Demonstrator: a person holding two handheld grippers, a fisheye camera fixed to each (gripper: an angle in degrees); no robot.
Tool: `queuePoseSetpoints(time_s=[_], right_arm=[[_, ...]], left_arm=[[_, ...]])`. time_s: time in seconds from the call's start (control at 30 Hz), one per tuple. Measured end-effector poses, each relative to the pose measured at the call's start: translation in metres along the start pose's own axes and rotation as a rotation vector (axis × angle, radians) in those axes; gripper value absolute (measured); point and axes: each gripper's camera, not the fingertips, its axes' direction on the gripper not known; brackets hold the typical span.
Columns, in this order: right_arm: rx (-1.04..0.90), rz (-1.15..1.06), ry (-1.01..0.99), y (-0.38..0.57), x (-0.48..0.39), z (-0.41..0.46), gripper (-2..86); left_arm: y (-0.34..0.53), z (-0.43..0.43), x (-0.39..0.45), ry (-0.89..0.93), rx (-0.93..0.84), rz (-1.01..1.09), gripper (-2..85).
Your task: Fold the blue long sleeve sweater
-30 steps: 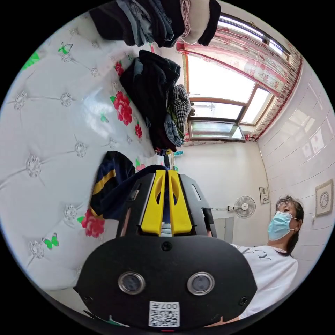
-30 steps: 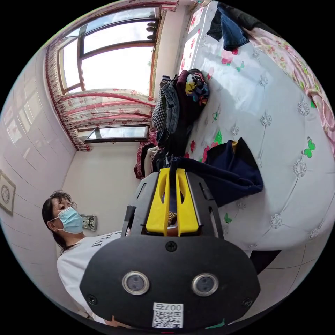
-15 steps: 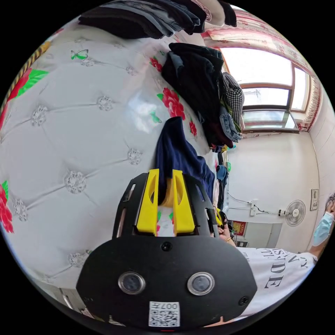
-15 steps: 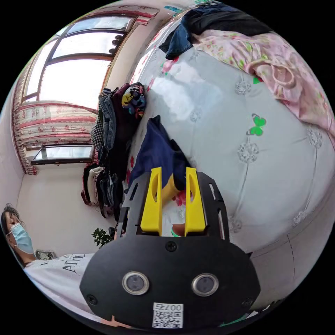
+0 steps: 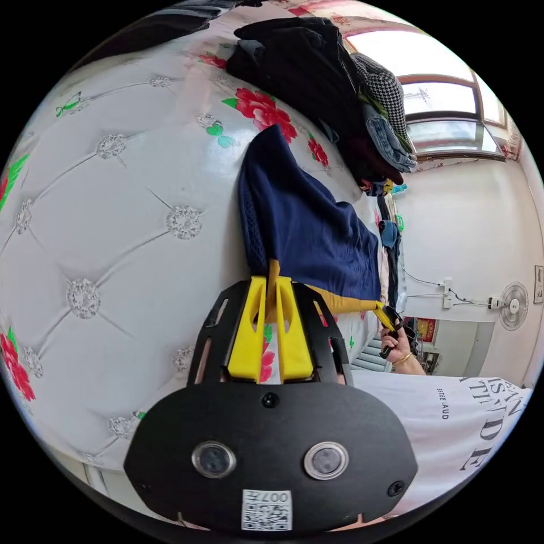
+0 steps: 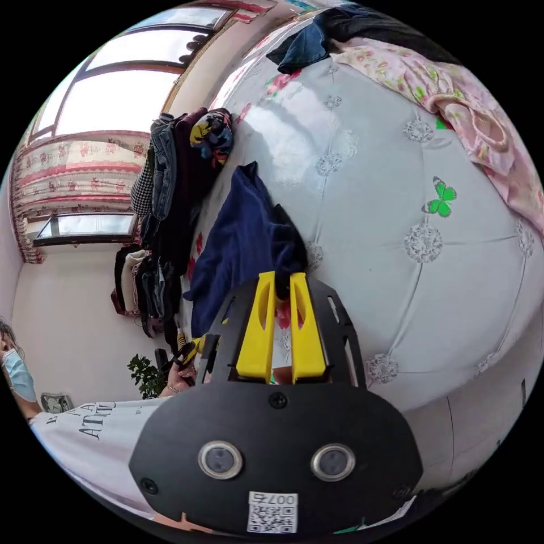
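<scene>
The blue sweater (image 5: 306, 226) lies spread on the white quilted bed (image 5: 113, 226), its yellow hem pinched by the left gripper (image 5: 271, 283) while the right gripper (image 6: 282, 280) clamps its other corner

white shirt (image 5: 453, 408) | partial dark print, possibly "ESTEE LAUD"

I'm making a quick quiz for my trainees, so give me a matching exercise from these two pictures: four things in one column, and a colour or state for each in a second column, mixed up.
Things:
1. sweater
2. left gripper
3. bed cover
4. butterfly print

States or colours:
A. white, tufted, printed with flowers
B. navy blue with a yellow band
C. green
D. jaws closed on the sweater's yellow edge

Pairs: 1-B, 2-D, 3-A, 4-C
</scene>
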Motion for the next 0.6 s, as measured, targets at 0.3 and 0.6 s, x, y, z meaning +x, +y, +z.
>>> queuePoseSetpoints(time_s=[0.3,0.6], right_arm=[[0.024,-0.322,0.255,-0.069,-0.056,0.007,7.3],[0.012,-0.228,0.101,-0.058,-0.027,0.031,9.5]], left_arm=[[0.064,-0.034,-0.003,-0.079,0.113,-0.079,5.0],[0.050,-0.029,-0.011,0.034,0.164,-0.188,7.6]])
